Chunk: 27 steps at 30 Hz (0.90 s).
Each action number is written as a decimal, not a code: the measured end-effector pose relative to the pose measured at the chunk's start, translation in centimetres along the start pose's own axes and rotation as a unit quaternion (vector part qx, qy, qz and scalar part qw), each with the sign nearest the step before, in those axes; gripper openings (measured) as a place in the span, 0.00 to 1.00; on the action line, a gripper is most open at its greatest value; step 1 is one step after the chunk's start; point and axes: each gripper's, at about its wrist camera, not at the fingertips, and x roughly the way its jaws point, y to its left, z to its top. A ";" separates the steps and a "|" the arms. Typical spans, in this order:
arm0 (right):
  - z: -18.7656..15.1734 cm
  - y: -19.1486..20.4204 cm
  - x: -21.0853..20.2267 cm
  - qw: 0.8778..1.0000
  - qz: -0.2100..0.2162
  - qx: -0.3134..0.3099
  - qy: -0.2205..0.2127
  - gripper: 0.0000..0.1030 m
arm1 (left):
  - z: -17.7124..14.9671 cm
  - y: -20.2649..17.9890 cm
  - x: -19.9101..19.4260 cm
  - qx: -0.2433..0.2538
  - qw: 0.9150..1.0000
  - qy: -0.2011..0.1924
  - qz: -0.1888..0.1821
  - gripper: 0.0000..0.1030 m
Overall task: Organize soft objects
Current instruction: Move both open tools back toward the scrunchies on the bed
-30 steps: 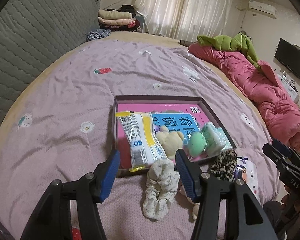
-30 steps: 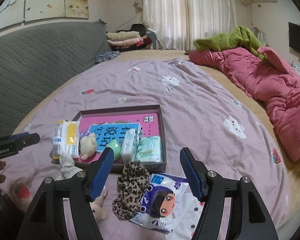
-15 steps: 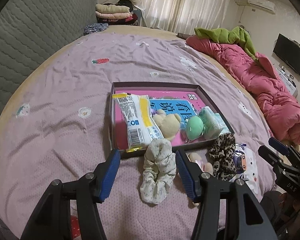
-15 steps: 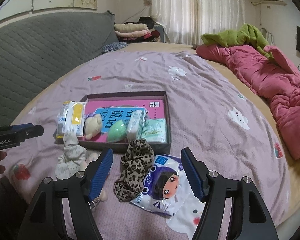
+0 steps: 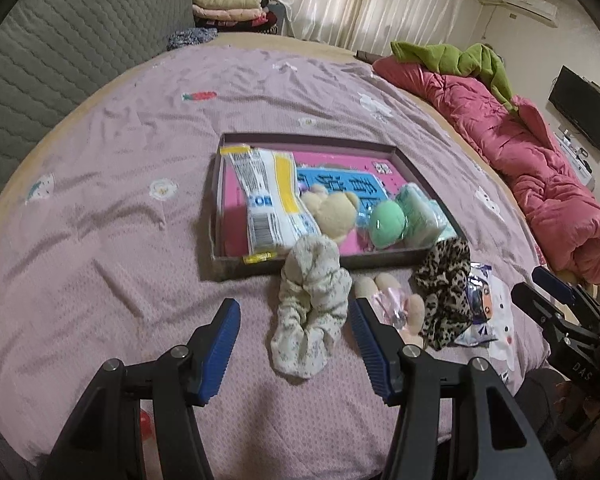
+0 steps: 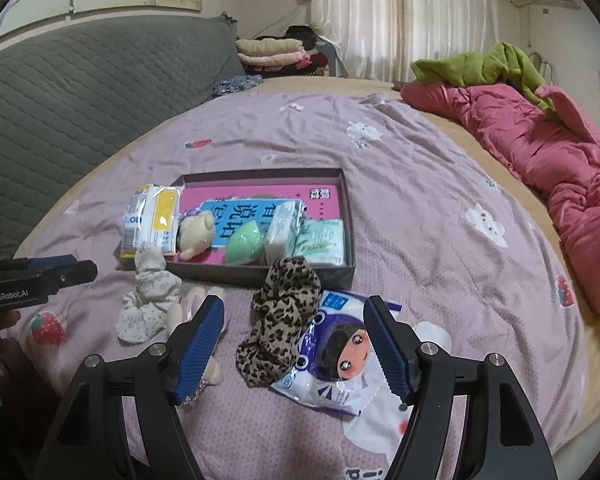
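— What carries it all?
— A bed (image 6: 420,208) under a mauve printed sheet.
— What lies on it?
— A shallow box (image 6: 342,270); in front a cream scrunchie (image 5: 310,308), a leopard-print scrunchie (image 6: 280,320), a cartoon-face packet (image 6: 340,364). A pink quilt (image 6: 540,148) lies along the right edge.

Both wrist views downward, sharing tray (image 5: 220,216)

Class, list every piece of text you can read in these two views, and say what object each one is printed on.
"GenRobot.AI": side of the left tongs.
"DAS": side of the right tongs.
"Flower": green tissue pack.
Book cover, white-yellow packet, cartoon pack: print unreadable.
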 end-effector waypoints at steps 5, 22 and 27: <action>-0.5 0.3 0.6 1.000 0.000 -0.003 0.011 0.72 | -0.9 -0.2 0.9 0.000 1.000 0.019 -0.004 0.55; -2.5 0.8 4.2 0.999 0.009 -0.012 0.050 0.72 | -2.3 0.2 4.1 -0.013 0.998 0.063 -0.011 0.56; -2.7 0.7 5.0 0.998 0.006 -0.012 0.054 0.72 | -2.7 0.1 5.4 -0.013 0.997 0.078 -0.012 0.56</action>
